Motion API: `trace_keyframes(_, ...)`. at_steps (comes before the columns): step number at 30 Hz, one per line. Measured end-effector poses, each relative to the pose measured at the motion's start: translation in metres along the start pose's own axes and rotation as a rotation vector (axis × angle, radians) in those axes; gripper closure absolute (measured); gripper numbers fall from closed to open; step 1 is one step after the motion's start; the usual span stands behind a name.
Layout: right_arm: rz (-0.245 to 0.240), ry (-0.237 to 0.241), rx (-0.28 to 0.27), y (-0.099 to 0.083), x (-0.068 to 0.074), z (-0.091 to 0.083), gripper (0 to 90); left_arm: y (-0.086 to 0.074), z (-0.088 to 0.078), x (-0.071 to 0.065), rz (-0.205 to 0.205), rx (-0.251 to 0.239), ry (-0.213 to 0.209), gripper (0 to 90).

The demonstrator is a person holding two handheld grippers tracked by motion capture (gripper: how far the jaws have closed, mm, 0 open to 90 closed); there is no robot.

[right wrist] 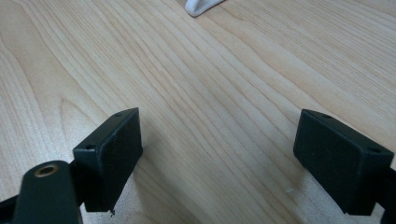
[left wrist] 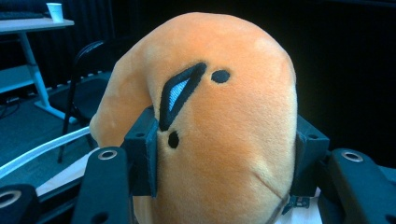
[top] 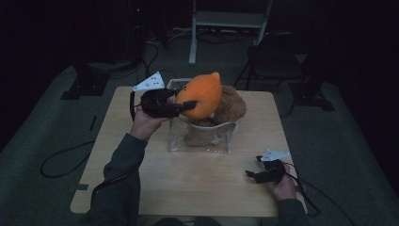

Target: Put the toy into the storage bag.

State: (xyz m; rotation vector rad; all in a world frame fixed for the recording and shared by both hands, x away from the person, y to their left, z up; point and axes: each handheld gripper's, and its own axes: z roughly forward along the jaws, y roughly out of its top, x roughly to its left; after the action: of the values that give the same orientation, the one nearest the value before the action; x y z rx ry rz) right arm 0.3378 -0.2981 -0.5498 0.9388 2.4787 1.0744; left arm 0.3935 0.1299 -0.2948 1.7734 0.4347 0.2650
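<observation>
— What's the left gripper (top: 190, 105) doing?

— Its jaws are clamped on an orange plush toy (top: 202, 94), held above a clear plastic bag (top: 200, 136) that stands in the middle of the wooden table (top: 141, 183).

— Anything in the bag?

— A brown plush toy (top: 230, 106), its top sticking out over the rim, touching the orange one.

— And the right gripper (top: 251, 174)?

— Low over the table near the front right corner, well apart from the bag, in the person's hand (top: 284, 188). Whether its jaws are apart, I can't tell from up here.

No legible text, label, brand, number or sign on any surface here
</observation>
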Motion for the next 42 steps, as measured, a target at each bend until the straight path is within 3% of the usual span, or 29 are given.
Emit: trace_keyframes(42,0.001,0.000,-0.002,0.000,0.000,0.000,14.7,-0.015,0.011,0.012,-0.033,0.027,0.025,41.9)
